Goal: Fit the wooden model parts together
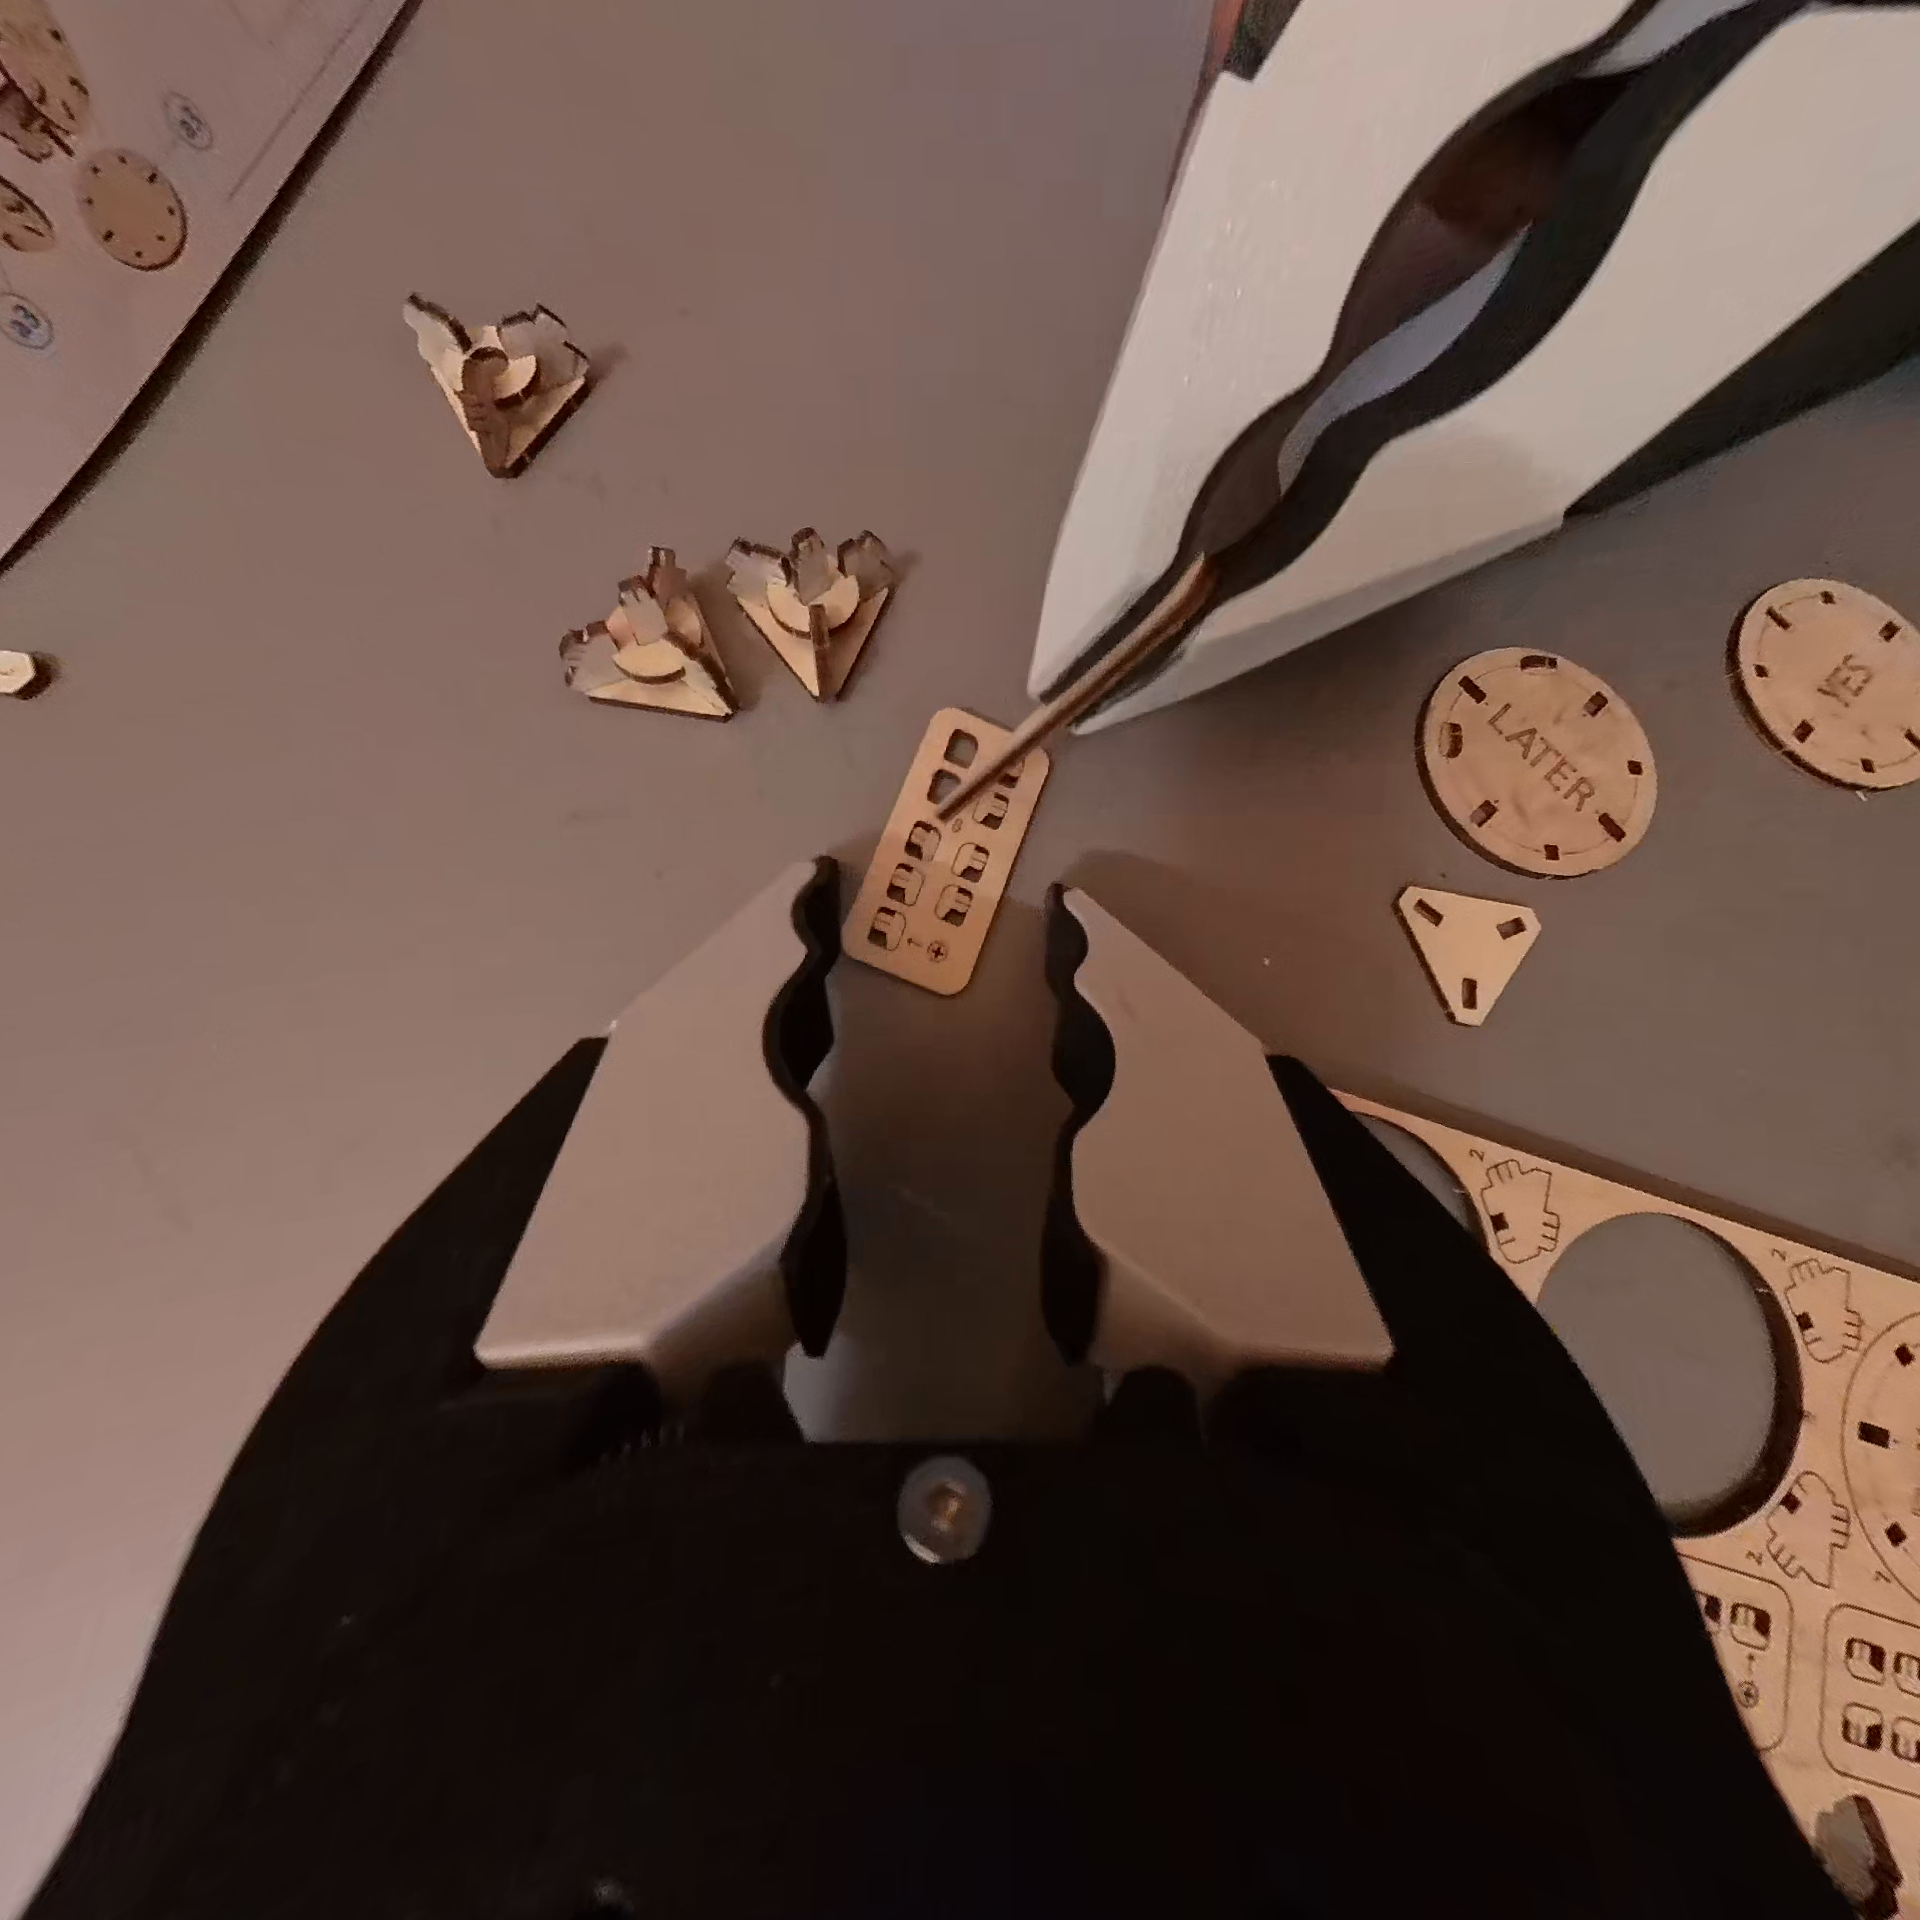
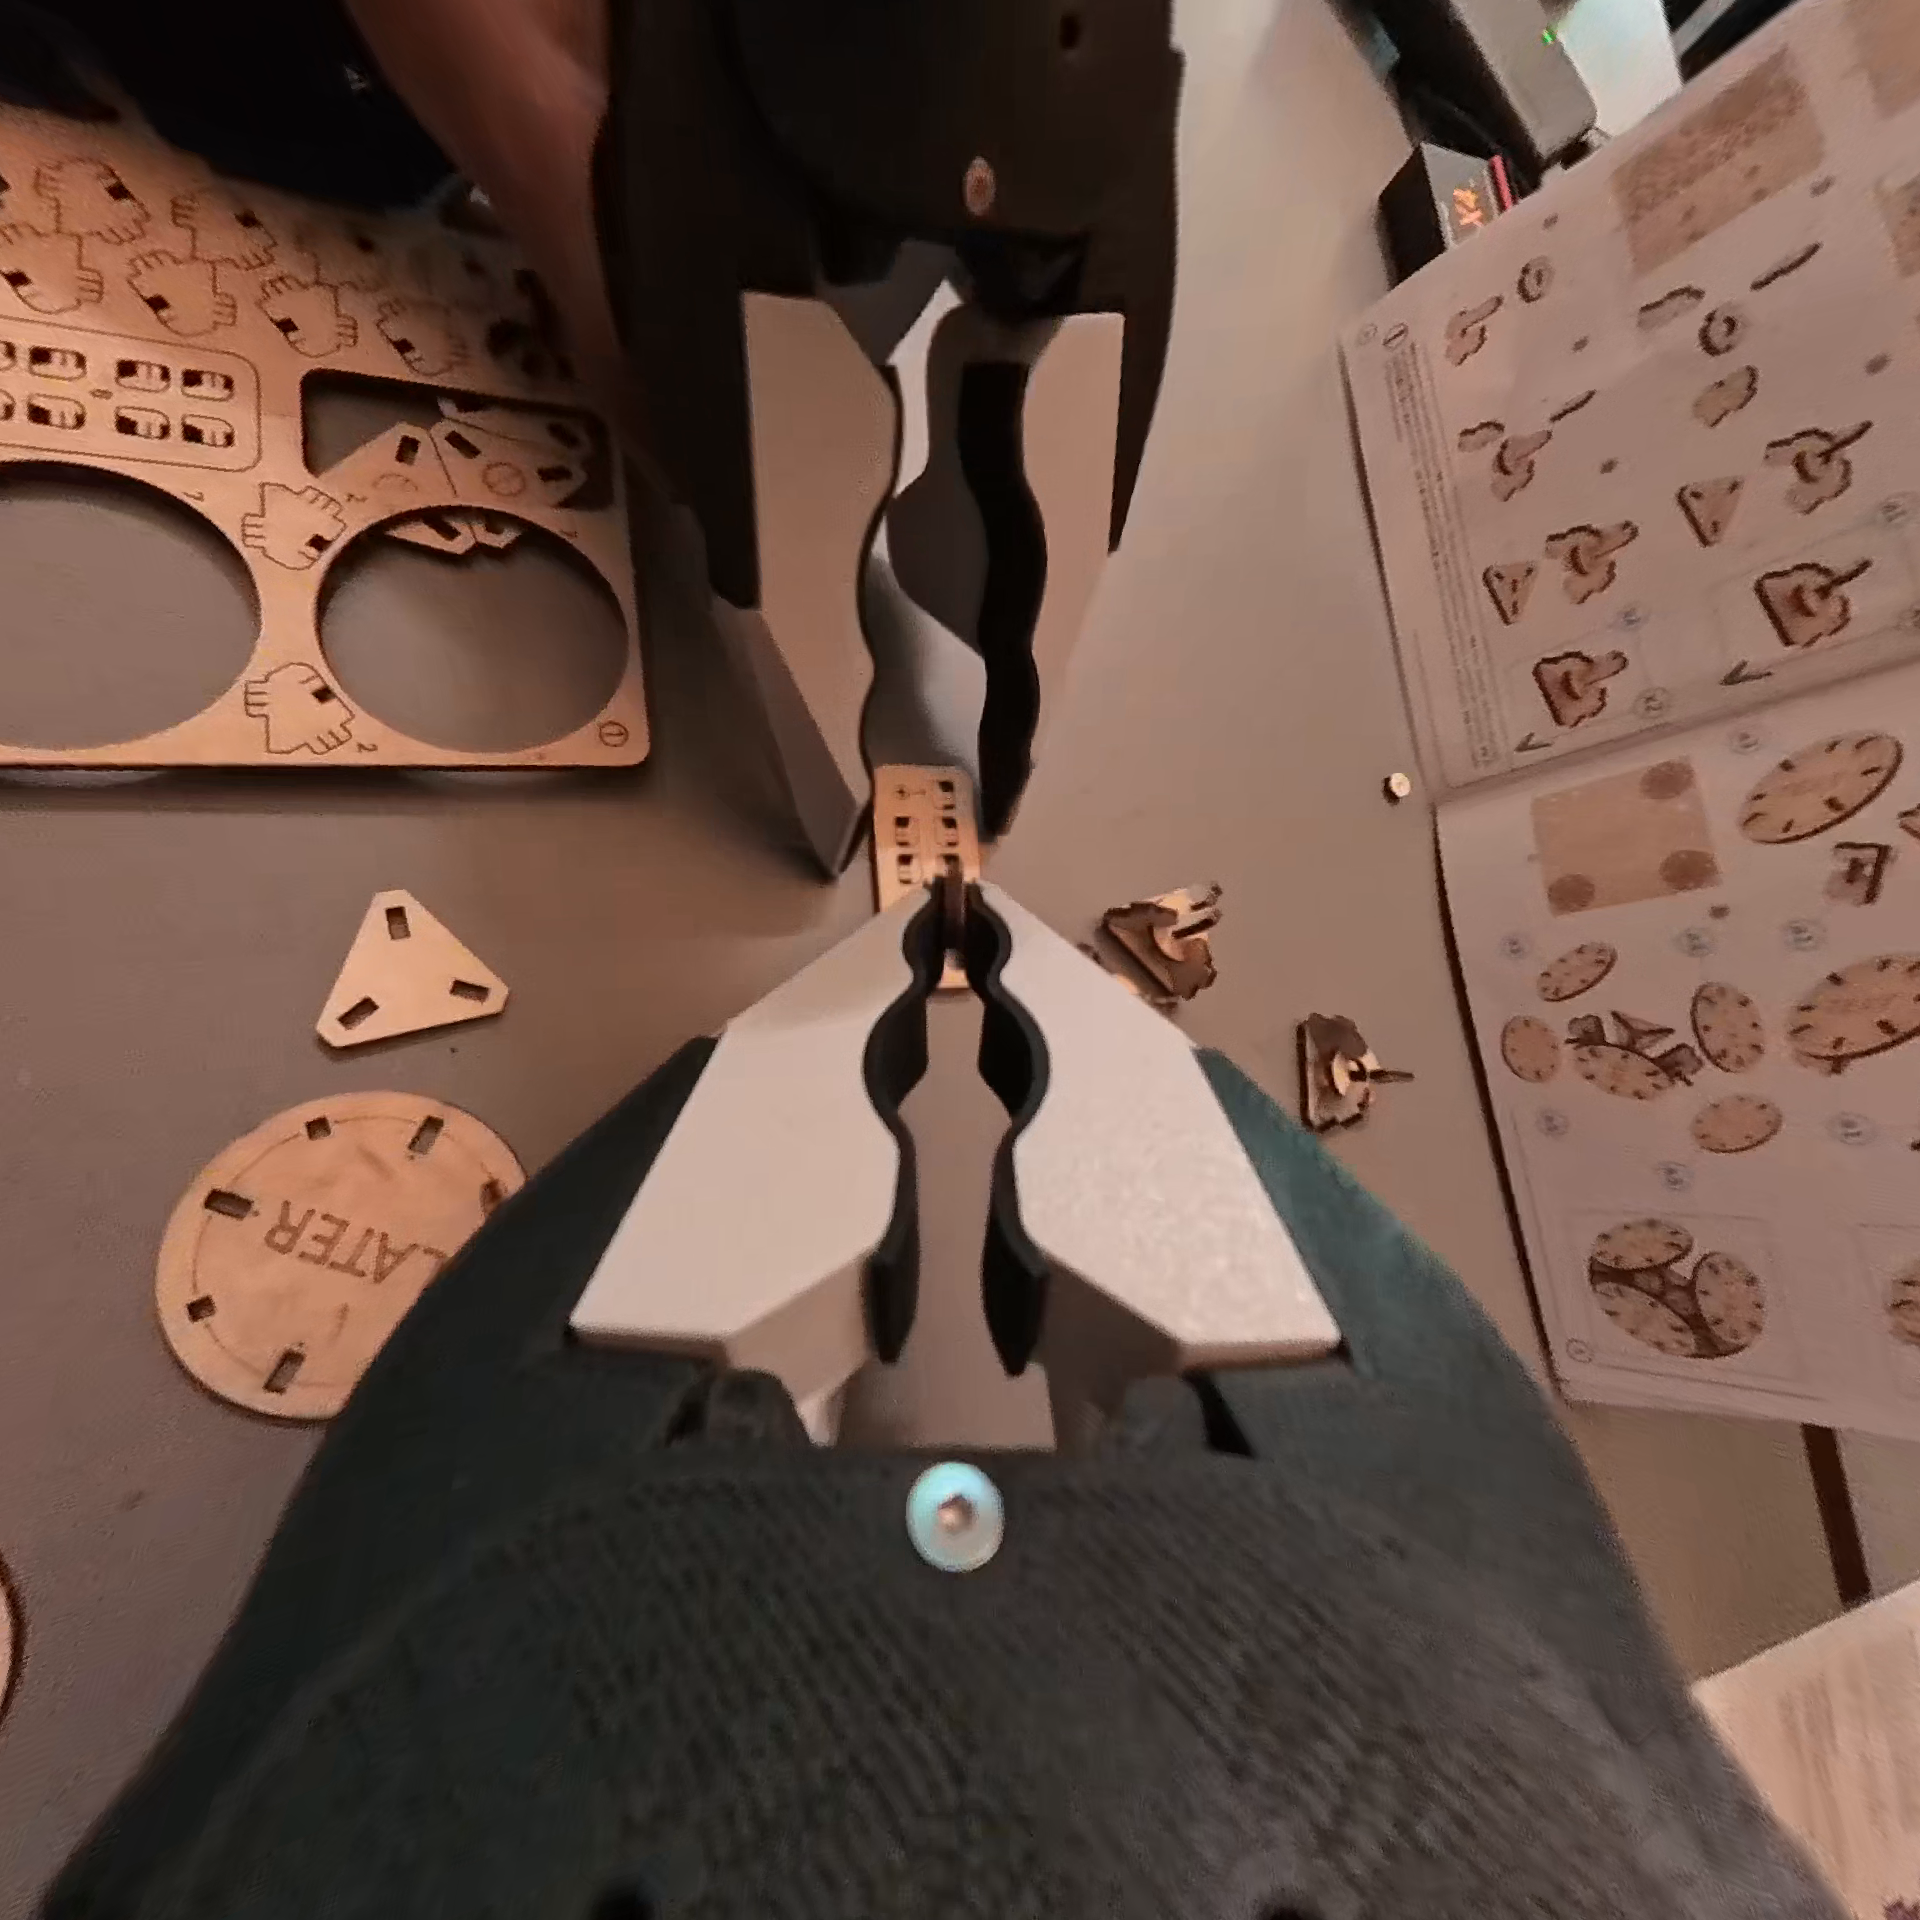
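Spread wide, the left gripper (image 1: pixel 940 894) flanks a small wooden card (image 1: pixel 943 852) at centre frame without pressing it. From upper right, the right gripper (image 1: pixel 1127 665) pinches a thin wooden stick (image 1: pixel 1023 748) touching the card; steadying the card first seems wise.

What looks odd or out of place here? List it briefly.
Little stands out. The small rectangular wooden card lies flat but skewed between the open left gripper's fingertips, two of its cut-outs already empty. The right gripper is shut on a thin wooden stick whose tip rests on that card. No visible damage or spills.

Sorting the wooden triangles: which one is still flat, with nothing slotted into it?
The triangle right of the left claw; the three left of it carry upright pieces.
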A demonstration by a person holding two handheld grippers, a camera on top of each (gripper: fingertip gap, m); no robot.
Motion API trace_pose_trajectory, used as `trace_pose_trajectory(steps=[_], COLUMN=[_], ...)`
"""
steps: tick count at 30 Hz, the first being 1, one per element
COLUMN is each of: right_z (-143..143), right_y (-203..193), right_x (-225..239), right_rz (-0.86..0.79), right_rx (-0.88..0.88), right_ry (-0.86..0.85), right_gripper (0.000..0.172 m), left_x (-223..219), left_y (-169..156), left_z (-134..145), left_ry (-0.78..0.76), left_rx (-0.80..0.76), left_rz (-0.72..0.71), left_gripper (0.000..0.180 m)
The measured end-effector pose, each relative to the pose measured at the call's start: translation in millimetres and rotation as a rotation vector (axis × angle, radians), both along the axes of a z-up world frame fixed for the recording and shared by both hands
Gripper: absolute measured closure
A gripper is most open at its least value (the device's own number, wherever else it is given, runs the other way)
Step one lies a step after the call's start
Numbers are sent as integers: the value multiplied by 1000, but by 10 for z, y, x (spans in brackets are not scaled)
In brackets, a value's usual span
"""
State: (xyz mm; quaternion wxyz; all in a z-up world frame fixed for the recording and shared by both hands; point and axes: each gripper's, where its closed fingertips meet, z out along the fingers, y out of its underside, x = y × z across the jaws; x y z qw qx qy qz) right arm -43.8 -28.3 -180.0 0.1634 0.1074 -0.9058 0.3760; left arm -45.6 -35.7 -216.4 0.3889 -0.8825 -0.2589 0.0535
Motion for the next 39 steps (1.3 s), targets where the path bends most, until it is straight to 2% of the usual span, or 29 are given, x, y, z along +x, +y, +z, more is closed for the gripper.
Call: trace_pose_trajectory(steps=[2, 8, 14, 21, 34, 39], right_z=[-33, -83, -82, -74, -69, -35], right_y=[-7, 19, 9, 49, 42, 63], right_x=[18, 19, 56, 41, 39, 3], right_rz=[1, -8, -3, -58, -128, -167], right_rx=[24, 70, 81, 104, 105, 19], right_ry=[5, 9, 11, -55, -50, -193], right_gripper=[171, 171, 171, 171, 171, 171], left_x=[45, 42, 44, 38, 30, 19], left_y=[33, 34, 68, 107, 117, 113], left_z=[3, 5, 15, 26, 34, 51], left_ry=[-19, -11, 59, 153, 234, 278], left_rx=[12, 6, -44, -116, -164, -197], left_rz=[-24, -18, -31, -38, -48, -52], left_gripper=[159, 159, 160, 160, 160, 160])
